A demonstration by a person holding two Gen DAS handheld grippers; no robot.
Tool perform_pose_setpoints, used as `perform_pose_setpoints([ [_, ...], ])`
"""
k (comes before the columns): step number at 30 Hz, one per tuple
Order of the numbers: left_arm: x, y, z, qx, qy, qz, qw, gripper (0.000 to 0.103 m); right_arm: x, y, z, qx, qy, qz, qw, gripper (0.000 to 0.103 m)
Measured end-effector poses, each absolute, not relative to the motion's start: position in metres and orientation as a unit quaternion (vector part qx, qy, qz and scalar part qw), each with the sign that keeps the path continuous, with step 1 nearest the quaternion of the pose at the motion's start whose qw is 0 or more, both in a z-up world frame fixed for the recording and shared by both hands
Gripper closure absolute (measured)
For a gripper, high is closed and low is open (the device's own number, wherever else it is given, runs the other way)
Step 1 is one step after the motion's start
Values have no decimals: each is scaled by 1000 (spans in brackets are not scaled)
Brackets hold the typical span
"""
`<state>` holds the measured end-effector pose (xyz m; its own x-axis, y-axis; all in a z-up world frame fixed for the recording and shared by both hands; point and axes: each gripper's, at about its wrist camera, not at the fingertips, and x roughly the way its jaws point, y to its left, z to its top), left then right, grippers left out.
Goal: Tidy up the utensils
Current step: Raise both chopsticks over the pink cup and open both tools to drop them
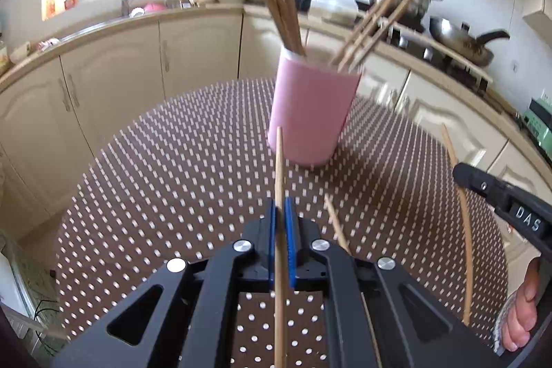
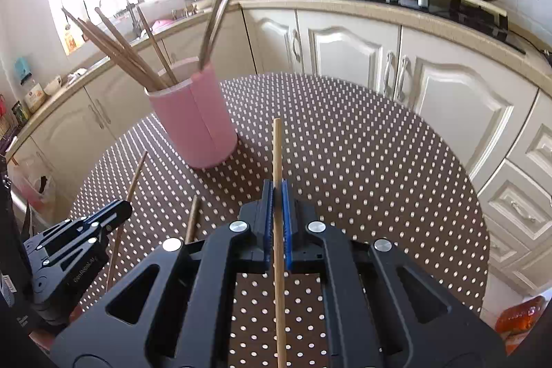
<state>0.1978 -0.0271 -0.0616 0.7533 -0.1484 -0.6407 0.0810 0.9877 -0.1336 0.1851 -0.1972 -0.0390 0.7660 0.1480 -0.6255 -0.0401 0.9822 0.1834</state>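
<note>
Chopsticks: one [image 1: 280, 181] pinched between the blue pads of the left gripper [image 1: 281, 212], running straight along the fingers, tip poking out ahead toward the pink cup [image 1: 310, 112]. Another [image 2: 278, 168] clamped the same way in the right gripper [image 2: 276, 195], tip aimed just right of the cup [image 2: 196, 123]. Both sets of jaws pressed tight on the wood. More chopsticks [image 2: 117, 47] standing in the cup, fanned against its rim in two bunches. One loose chopstick [image 1: 333, 223] lying on the table [image 1: 172, 168] between the grippers. Cup upright near the far edge of the round dotted table. Bare tabletop ahead of the right gripper and to the cup's right. Cabinets [image 2: 345, 47] close behind the table.
</note>
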Motion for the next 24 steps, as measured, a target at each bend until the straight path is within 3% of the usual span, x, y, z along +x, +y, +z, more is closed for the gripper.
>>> perform_pose_setpoints([
  [11,181,-10,1,-111,229,-65,965,97,172,-191,10,77,268,61,958,97],
  [24,199,-29,45,-99,149,-64,982,97,176,-179,55,67,207,71,973,97],
])
